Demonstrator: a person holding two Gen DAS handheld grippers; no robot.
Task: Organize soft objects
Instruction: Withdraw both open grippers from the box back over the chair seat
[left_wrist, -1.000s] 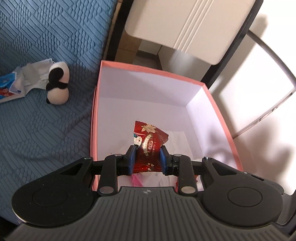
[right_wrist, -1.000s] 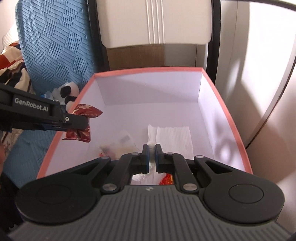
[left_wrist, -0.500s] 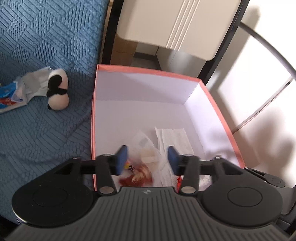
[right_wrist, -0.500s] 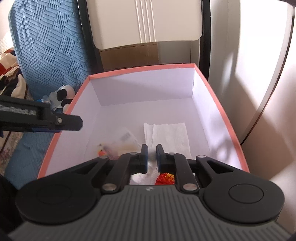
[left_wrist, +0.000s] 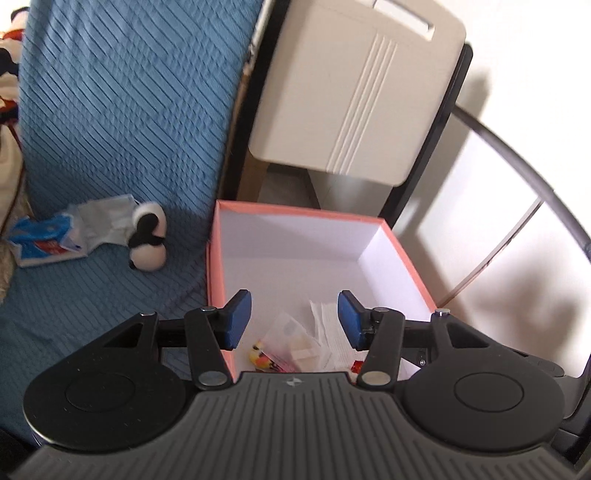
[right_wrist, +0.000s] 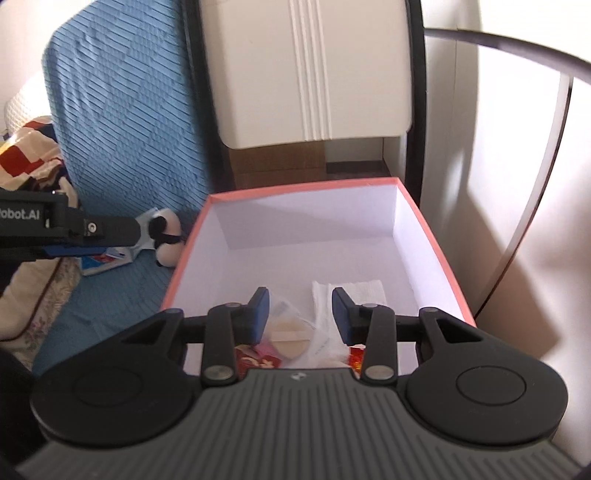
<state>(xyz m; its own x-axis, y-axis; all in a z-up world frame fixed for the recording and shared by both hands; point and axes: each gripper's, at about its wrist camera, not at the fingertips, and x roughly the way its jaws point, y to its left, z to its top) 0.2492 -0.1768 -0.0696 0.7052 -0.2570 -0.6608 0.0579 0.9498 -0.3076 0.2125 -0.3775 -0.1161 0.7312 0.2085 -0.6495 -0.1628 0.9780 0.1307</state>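
A pink-rimmed box with a white inside stands beside the blue bed cover. On its floor lie a white tissue, a clear bag of round pads and red snack packets. My left gripper hangs open above the box's near left corner, empty. Over the near end of the box my right gripper has its jaws opening, nothing between them. A panda plush lies on the cover left of the box, next to a blue and white packet.
A white chair back on a black frame rises behind the box. A pale wall and a curved dark bar close the right side. A patterned blanket lies at the far left. One left gripper finger reaches in front of the panda.
My left gripper let go of the red packet, which dropped into the box, and its jaws spread wide. Both grippers rose. My right gripper went from shut to open.
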